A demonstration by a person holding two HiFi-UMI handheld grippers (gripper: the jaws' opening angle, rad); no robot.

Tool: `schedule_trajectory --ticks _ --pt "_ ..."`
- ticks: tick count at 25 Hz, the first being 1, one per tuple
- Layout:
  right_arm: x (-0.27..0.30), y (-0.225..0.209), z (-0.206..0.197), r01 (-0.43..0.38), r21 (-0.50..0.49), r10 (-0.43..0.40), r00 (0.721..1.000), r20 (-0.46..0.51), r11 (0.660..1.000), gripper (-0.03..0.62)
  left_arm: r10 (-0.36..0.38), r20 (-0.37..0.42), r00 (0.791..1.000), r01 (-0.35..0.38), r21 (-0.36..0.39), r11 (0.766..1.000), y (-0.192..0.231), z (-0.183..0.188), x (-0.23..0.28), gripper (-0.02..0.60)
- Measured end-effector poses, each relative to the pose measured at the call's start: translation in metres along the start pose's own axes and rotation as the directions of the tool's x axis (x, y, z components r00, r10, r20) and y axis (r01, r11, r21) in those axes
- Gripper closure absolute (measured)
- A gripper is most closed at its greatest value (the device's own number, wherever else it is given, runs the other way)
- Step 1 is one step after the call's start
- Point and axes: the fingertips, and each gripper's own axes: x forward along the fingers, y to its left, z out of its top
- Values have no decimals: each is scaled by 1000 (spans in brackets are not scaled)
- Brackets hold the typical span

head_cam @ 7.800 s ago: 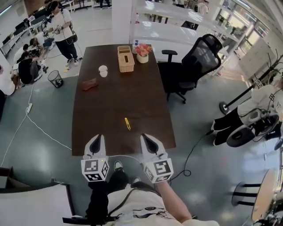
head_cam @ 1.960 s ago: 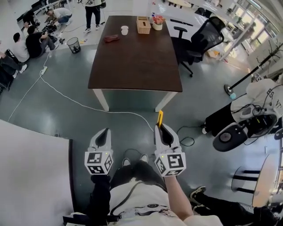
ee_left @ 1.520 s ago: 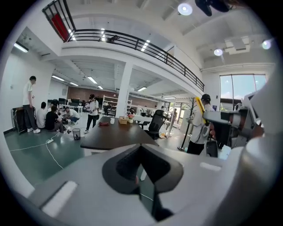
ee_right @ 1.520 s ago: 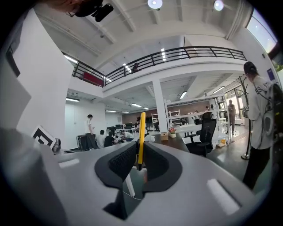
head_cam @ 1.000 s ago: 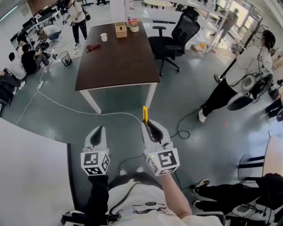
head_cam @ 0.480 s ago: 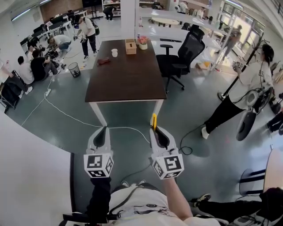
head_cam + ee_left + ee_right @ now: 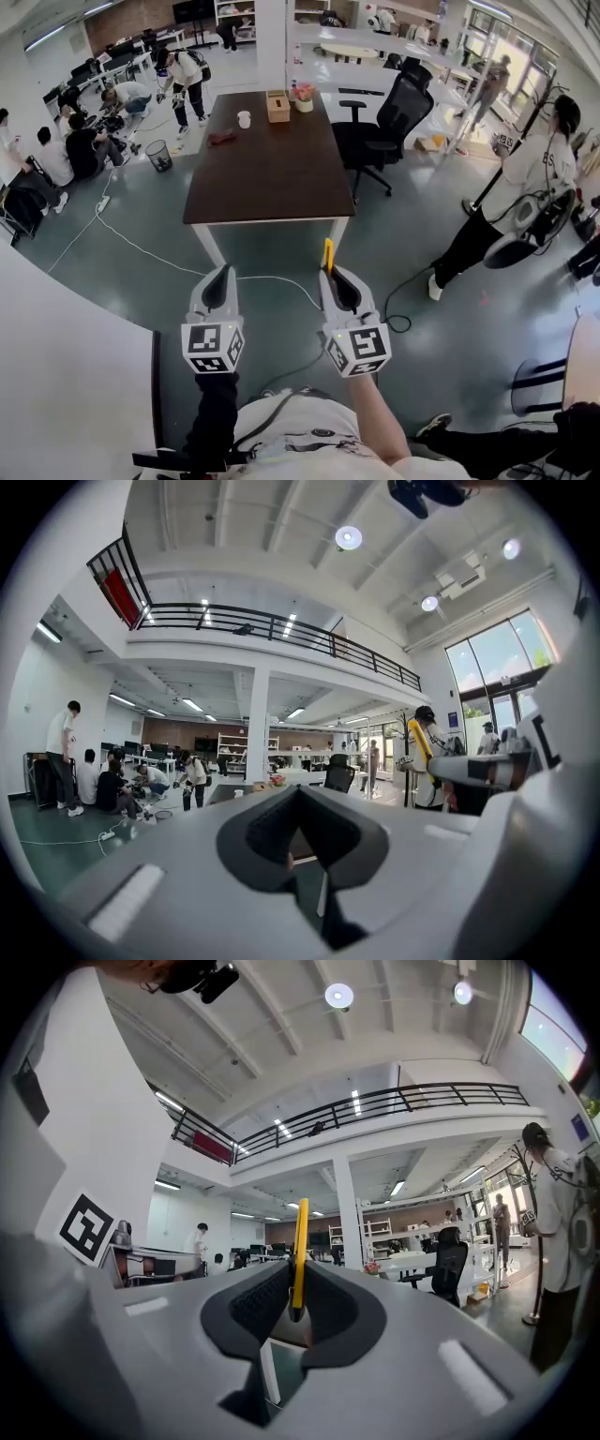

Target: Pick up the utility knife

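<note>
The yellow utility knife stands upright, clamped between the jaws of my right gripper, its tip pointing away from me. In the right gripper view the knife rises out of the dark pads of that gripper. My left gripper hovers beside it at the same height, jaws together with nothing in them. The left gripper view shows its own pads meeting, and the knife off to the right. Both grippers hang over the grey floor, well short of the dark brown table.
On the table's far end sit a wicker box, a flower pot, a white cup and a reddish item. A black office chair stands to its right. A white cable crosses the floor. A person stands at right.
The knife lay on the table at first; now my right gripper holds it, away from the table. Over the last half second the grippers have barely moved.
</note>
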Motion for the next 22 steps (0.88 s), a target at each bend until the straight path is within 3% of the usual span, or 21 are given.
schedule_trajectory --ticks 11,22 --pt "7 -5 -1 41 -13 -41 999 -2 999 546 -4 -5 1000 4 -13 1000 7 -4 6 583" --pt "8 0 -7 26 -10 -26 1000 -10 1000 546 -5 -17 1000 4 -13 1000 9 -11 5 583"
